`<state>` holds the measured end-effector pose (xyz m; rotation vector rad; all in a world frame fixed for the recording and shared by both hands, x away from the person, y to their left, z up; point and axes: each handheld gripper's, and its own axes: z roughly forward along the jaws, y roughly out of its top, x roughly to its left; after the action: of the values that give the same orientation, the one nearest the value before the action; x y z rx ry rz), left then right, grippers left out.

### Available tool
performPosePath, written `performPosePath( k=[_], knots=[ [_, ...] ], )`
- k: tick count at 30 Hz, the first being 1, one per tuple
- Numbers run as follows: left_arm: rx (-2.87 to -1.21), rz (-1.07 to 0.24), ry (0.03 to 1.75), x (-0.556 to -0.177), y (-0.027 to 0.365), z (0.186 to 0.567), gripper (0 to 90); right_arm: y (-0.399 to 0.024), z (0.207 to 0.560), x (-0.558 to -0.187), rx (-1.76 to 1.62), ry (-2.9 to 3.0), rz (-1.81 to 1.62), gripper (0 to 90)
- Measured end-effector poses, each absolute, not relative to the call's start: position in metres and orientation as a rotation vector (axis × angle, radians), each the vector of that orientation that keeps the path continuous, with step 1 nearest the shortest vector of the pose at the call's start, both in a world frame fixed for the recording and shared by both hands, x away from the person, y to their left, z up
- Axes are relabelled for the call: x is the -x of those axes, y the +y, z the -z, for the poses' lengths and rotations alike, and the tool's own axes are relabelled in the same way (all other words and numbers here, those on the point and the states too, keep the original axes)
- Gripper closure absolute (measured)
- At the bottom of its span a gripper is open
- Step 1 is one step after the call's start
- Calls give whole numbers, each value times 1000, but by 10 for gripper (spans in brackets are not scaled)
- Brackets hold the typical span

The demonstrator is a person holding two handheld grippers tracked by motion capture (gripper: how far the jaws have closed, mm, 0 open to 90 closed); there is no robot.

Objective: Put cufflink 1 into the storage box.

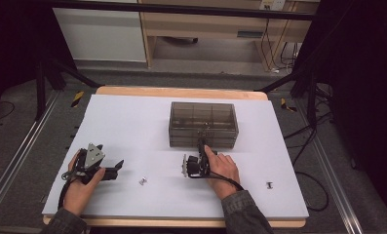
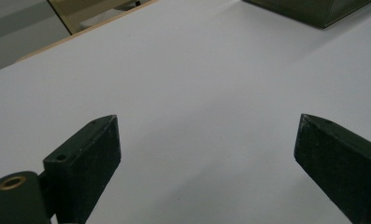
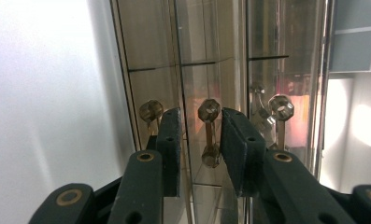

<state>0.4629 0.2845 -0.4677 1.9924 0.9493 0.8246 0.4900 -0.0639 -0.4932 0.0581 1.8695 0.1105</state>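
My right gripper (image 1: pixel 201 141) is at the front of the smoky plastic drawer box (image 1: pixel 203 124) mid-surface, fingers (image 3: pixel 170 140) narrowed around a drawer knob (image 3: pixel 209 110) so I can pull it; whether they pinch it I can't tell. My left gripper (image 1: pixel 114 169) rests aside, fingers (image 2: pixel 87 158) spread and empty.

No text, label, brand, number or sign can be read anywhere: none on the smoky transparent plastic drawer box (image 1: pixel 203 125), none on the white table sheet (image 1: pixel 132 126), and none on the black-jawed grippers.
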Motion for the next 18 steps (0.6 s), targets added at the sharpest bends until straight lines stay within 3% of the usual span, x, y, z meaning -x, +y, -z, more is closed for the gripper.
performPosePath(
  k=[18],
  knots=[
    [-2002,-814,935,-463,284,468,90,-64,500,-491,-32,1797,-72,801]
  ],
)
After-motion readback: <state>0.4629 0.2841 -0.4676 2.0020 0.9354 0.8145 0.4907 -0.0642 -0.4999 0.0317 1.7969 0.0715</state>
